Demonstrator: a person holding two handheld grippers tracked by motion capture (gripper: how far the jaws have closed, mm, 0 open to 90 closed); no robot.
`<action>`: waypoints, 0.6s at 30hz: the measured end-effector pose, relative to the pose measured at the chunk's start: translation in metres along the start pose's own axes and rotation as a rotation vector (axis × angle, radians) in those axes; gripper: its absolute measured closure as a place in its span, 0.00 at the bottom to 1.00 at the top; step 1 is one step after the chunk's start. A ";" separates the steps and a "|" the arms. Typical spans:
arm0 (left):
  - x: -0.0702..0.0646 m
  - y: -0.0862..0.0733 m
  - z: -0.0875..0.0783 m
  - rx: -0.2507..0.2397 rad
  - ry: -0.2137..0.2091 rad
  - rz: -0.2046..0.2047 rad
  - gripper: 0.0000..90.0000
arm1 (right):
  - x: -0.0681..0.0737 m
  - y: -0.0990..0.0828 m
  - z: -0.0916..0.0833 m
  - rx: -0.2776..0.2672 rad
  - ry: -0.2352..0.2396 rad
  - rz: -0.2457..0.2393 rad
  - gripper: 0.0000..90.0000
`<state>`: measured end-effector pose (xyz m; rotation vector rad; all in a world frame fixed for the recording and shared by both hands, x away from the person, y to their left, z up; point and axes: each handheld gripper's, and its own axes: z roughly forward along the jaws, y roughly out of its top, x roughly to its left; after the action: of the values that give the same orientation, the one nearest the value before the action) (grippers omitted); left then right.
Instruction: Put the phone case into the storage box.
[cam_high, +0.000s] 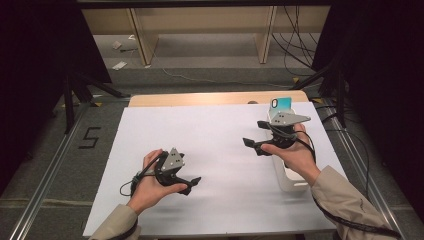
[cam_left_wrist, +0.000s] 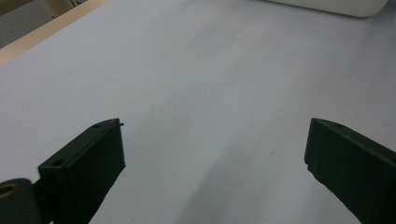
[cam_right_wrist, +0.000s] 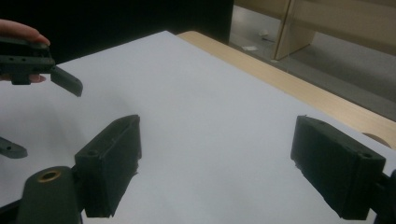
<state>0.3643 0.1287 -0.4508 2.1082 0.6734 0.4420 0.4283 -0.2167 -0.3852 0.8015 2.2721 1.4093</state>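
Left black two-jaw gripper (cam_high: 192, 184) held low over white table sheet (cam_high: 220, 150), near front-left, jaws spread wide, nothing between. Right black two-jaw gripper (cam_high: 255, 136) at right side, just beside long white rounded tray (cam_high: 290, 182), jaws also spread, gripping nothing. Turquoise phone-like slab (cam_high: 281, 103) at tray's far end, possibly standing in it; too small to confirm. Grippers well apart.
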 end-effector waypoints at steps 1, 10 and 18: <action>0.000 0.000 0.000 0.001 0.000 -0.001 0.05 | 0.001 -0.001 0.000 0.002 0.002 -0.001 0.19; 0.000 0.000 -0.001 -0.003 0.002 -0.004 0.05 | 0.009 -0.004 -0.004 0.020 0.010 -0.003 0.19; 0.001 0.000 -0.001 -0.002 0.004 -0.003 0.05 | 0.015 -0.006 -0.006 0.030 0.015 -0.006 0.19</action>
<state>0.3644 0.1294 -0.4499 2.1045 0.6779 0.4447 0.4111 -0.2139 -0.3880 0.7950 2.3099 1.3863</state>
